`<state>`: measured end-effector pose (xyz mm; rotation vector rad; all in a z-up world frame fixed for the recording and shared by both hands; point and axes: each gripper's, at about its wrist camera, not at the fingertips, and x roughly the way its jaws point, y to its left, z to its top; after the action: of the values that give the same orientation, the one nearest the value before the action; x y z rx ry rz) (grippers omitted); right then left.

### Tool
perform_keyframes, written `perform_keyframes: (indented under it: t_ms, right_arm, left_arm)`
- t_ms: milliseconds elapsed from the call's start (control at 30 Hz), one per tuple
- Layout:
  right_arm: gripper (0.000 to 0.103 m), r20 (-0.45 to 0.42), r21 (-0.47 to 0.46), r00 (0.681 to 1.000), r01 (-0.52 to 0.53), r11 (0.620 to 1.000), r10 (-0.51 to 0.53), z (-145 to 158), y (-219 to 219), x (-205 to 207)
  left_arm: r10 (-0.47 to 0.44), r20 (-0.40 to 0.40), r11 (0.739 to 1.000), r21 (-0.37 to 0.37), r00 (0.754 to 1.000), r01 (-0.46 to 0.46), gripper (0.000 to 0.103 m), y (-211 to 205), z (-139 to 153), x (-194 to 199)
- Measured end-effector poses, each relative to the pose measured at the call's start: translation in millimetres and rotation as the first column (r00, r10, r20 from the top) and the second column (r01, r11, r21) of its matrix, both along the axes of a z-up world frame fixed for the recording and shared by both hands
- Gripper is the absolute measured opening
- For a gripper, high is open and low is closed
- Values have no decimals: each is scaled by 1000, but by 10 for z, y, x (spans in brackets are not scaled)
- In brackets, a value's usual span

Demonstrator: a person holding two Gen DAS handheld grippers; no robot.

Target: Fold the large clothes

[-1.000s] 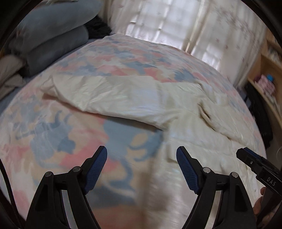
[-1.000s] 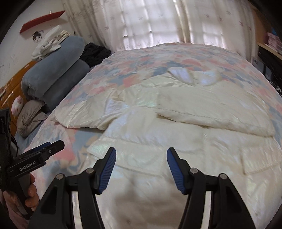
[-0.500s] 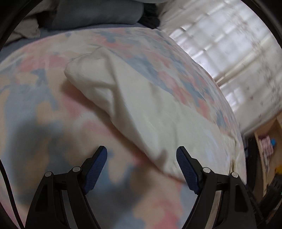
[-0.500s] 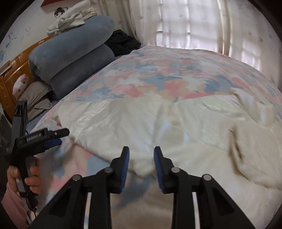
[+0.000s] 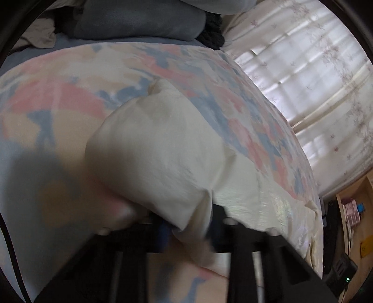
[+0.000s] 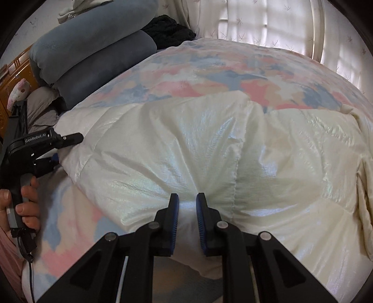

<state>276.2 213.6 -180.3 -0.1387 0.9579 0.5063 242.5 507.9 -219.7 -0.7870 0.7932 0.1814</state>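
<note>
A large cream puffy jacket [image 6: 209, 149] lies spread on a bed with a pink, blue and peach floral cover [image 6: 209, 70]. My right gripper [image 6: 187, 209] is shut on the jacket's near edge, the fabric bunched between its blue pads. My left gripper [image 5: 188, 230] is shut on the jacket's sleeve end [image 5: 163, 151], with cloth draped over the blurred fingers. The left gripper also shows at the left in the right wrist view [image 6: 58, 149], at the jacket's left end.
Rolled blue-grey bedding [image 6: 93, 51] and a dark garment [image 6: 170, 30] lie at the head of the bed. A curtained window [image 6: 268, 21] is behind the bed. A wooden shelf [image 5: 354, 221] stands to the right. A wooden headboard [image 6: 14, 77] is at far left.
Both grippers have closed on the jacket: the right one on the near edge, the left one on the sleeve end after moving toward it.
</note>
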Motion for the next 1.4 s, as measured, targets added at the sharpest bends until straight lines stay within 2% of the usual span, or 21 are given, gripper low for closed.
perform_keyframes:
  t_ms: [67, 167, 267, 400, 500, 633, 800, 867, 967, 1067, 1167, 1267, 1300, 1367, 1400]
  right_arm:
    - [15, -1, -8, 1000, -3, 1000, 3, -11, 14, 8]
    - [15, -10, -11, 1000, -6, 1000, 6, -14, 20, 8]
    - [15, -44, 19, 999, -9, 1000, 10, 17, -7, 25]
    - [15, -74, 95, 997, -1, 995, 8, 201, -137, -39]
    - [15, -43, 143, 999, -2, 990, 8, 485, -313, -211]
    - [15, 0, 221, 999, 33, 975, -34, 904, -793, -500]
    - [15, 55, 304, 986, 134, 943, -157, 1240, -1717, -882]
    - [15, 69, 315, 972, 190, 930, -223, 1289, -2118, -1006]
    - [15, 63, 337, 948, 275, 900, -313, 1288, -2687, -1158]
    - [16, 41, 337, 917, 361, 870, -397, 1202, -3187, -1242]
    - [16, -9, 339, 889, 433, 835, -458, 1041, -3635, -1308]
    - [16, -39, 319, 872, 473, 821, -488, 900, -3889, -1347]
    - [19, -50, 314, 868, 483, 817, -493, 859, -3962, -1354]
    - [38, -84, 315, 859, 504, 804, -505, 778, -4087, -1352]
    - [52, -111, 333, 856, 511, 793, -505, 733, -4150, -1344]
  left_arm:
    - [-12, -7, 998, 64, 1000, 12, 9, -46, 141, -41]
    - [-53, -12, 978, 203, 999, 54, 7, -264, 501, -51]
    - [-118, -5, 937, 331, 993, 113, 7, -562, 948, -88]
    - [-204, 5, 844, 507, 979, 173, 7, -1123, 1650, -190]
    - [-261, 7, 790, 576, 965, 210, 7, -1538, 2076, -326]
    - [-339, -19, 722, 636, 941, 273, 7, -2217, 2514, -400]
    - [-467, -60, 663, 636, 882, 395, 7, -3146, 2792, -434]
    - [-510, -75, 634, 641, 857, 434, 7, -3576, 2791, -383]
    - [-569, -94, 606, 623, 817, 494, 7, -4141, 2699, -266]
    - [-613, -137, 564, 614, 778, 552, 9, -4787, 2351, -118]
    - [-634, -185, 562, 557, 751, 612, 13, -5157, 1943, 11]
    - [-641, -220, 566, 511, 735, 647, 21, -5382, 1521, 91]
    - [-646, -226, 568, 494, 729, 658, 27, -5437, 1395, 79]
    - [-652, -234, 579, 462, 722, 672, 46, -5515, 1236, 57]
    - [-653, -229, 587, 448, 722, 674, 63, -5509, 1173, 38]
